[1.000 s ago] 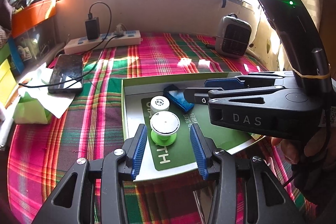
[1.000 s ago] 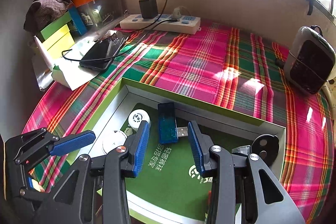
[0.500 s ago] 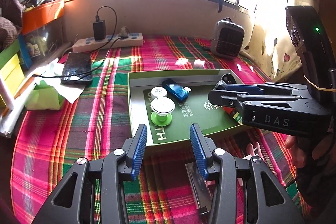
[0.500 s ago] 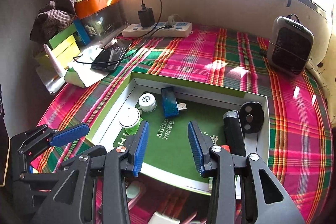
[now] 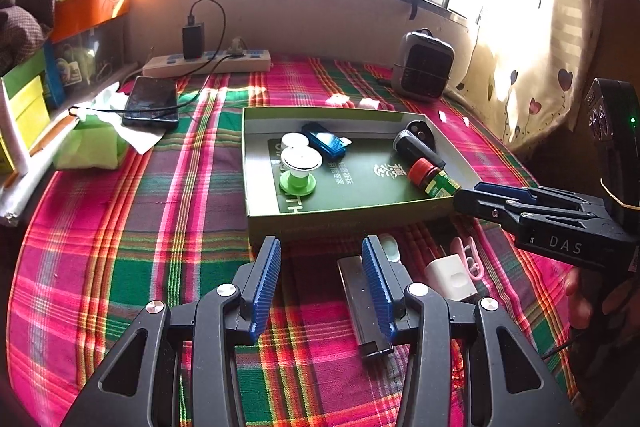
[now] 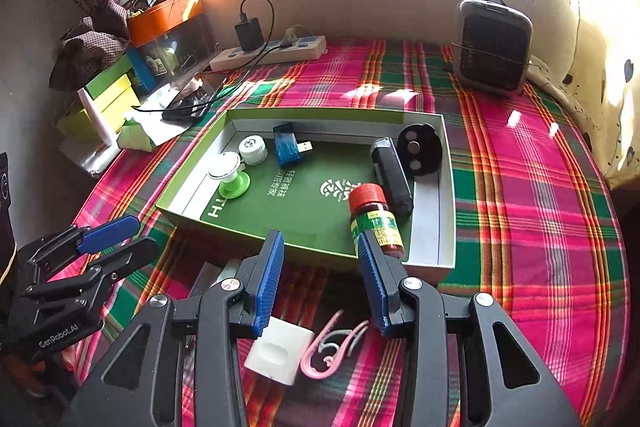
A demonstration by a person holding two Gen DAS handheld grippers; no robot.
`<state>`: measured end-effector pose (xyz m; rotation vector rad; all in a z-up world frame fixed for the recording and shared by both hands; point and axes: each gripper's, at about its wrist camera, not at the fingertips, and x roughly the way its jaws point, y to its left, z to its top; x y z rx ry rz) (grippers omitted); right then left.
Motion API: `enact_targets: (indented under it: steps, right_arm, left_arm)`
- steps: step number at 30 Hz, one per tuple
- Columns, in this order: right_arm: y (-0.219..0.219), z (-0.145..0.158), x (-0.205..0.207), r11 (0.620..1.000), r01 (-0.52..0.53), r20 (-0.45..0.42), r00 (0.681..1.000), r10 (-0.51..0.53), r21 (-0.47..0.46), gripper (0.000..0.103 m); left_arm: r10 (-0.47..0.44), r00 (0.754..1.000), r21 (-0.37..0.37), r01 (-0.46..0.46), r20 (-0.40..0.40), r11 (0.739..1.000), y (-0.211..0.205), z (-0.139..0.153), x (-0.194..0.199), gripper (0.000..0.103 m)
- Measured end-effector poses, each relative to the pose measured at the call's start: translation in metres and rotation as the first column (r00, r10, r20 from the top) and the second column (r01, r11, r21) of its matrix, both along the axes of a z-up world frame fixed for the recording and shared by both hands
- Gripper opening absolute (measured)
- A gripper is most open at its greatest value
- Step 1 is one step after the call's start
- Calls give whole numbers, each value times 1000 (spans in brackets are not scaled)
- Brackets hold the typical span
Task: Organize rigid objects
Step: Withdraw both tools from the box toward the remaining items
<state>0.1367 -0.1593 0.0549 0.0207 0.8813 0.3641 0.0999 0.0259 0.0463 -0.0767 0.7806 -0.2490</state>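
Note:
A green box (image 5: 340, 223) (image 6: 216, 227) on the plaid cloth holds a white cap (image 5: 292, 140), a white-and-green spool (image 5: 300, 167) (image 6: 230, 175), a blue USB stick (image 5: 326, 143) (image 6: 287, 147), a black oblong device (image 6: 390, 175), a black disc (image 6: 420, 149) and a red-capped bottle (image 5: 430, 177) (image 6: 374, 215). In front of the box lie a white charger cube (image 5: 450, 277) (image 6: 278, 351), a pink clip (image 6: 332, 347) and a flat silver bar (image 5: 356, 299). My left gripper (image 5: 322, 251) hangs open and empty before the box. My right gripper (image 6: 320, 247) is open above the cube and clip.
A phone (image 5: 151, 101) on a cable, a power strip (image 5: 208, 63) and a green tissue pack (image 5: 90, 147) lie at the back left. A small grey heater (image 6: 494, 47) stands at the back right. Boxes and clutter line the left wall.
Both grippers have drawn back from over the box toward its near side. The bottle, the black device and the loose items in front of the box have come into view. Neither opening changed.

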Motion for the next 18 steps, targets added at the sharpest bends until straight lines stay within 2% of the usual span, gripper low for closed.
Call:
enact_targets:
  steps: [9, 16, 18]
  right_arm:
    - [-17, -15, -33, 996, 70, 5, 998, -70, -47, 40]
    - [-21, -29, -42, 997, 80, -37, 996, -80, -1, 42]
    - [-20, -32, -43, 997, 76, -42, 996, -76, 6, 47]
  left_arm:
    - [-45, 998, -16, 44, -46, 999, -12, -19, -14, 42]
    - [-66, 996, 1, 66, -53, 998, -20, -24, -25, 42]
    - [-68, 996, 4, 68, -59, 998, -21, -26, -26, 42]
